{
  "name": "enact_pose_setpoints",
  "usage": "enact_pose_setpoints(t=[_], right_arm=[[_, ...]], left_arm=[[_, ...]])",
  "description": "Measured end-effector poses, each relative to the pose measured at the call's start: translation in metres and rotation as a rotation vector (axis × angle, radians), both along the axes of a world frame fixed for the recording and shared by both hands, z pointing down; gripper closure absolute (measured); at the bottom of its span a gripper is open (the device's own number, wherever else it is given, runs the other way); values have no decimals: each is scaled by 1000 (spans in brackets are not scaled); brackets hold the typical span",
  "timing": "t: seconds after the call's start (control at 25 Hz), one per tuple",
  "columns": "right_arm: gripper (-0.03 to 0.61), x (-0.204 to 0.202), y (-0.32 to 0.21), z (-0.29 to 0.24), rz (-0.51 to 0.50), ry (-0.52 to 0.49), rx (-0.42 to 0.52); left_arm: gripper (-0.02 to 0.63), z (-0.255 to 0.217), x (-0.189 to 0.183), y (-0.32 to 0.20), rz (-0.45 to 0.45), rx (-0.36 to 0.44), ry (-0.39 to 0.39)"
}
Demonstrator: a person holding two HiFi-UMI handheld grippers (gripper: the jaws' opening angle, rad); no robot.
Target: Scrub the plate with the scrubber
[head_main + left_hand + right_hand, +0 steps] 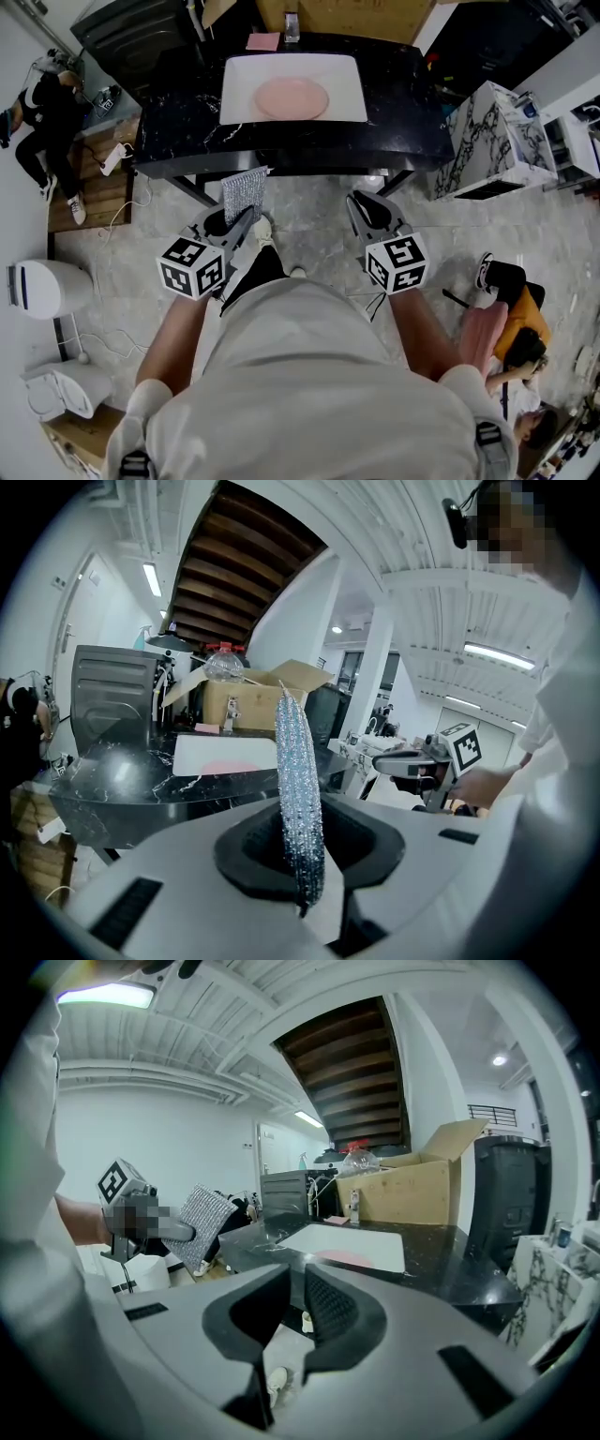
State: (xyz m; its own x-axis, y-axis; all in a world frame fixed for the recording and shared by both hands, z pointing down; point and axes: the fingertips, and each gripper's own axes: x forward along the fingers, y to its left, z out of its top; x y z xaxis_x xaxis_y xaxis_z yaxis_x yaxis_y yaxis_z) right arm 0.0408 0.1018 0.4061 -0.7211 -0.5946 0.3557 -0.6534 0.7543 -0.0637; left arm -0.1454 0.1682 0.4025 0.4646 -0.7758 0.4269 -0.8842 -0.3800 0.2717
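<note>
The black counter (403, 103) stood ahead of the person. On it sat a white tray (349, 105) with the pink plate (292, 97) lying flat inside, open to scrubbing. Just short of the counter's near edge, the left gripper (242, 220) was clamped on the silvery scrubber (243, 192), which stood upright, probably for carrying. The right gripper (364, 208) was level with it and empty, its jaws almost together.
</note>
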Motion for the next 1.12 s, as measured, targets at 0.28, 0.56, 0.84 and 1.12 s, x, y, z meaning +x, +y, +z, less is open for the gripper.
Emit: enact_pose_setpoints(t=[0.28, 0.56, 0.84, 1.12], right_arm=[[574, 2, 0, 0, 18, 0, 5], [574, -3, 3, 2, 9, 21, 21], [575, -8, 4, 3, 5, 25, 23], [574, -6, 4, 0, 11, 26, 31]], left_arm=[[543, 0, 3, 3, 11, 5, 1], [542, 4, -2, 10, -7, -4, 6], [543, 4, -4, 12, -8, -4, 11], [543, 2, -3, 13, 0, 1, 13]])
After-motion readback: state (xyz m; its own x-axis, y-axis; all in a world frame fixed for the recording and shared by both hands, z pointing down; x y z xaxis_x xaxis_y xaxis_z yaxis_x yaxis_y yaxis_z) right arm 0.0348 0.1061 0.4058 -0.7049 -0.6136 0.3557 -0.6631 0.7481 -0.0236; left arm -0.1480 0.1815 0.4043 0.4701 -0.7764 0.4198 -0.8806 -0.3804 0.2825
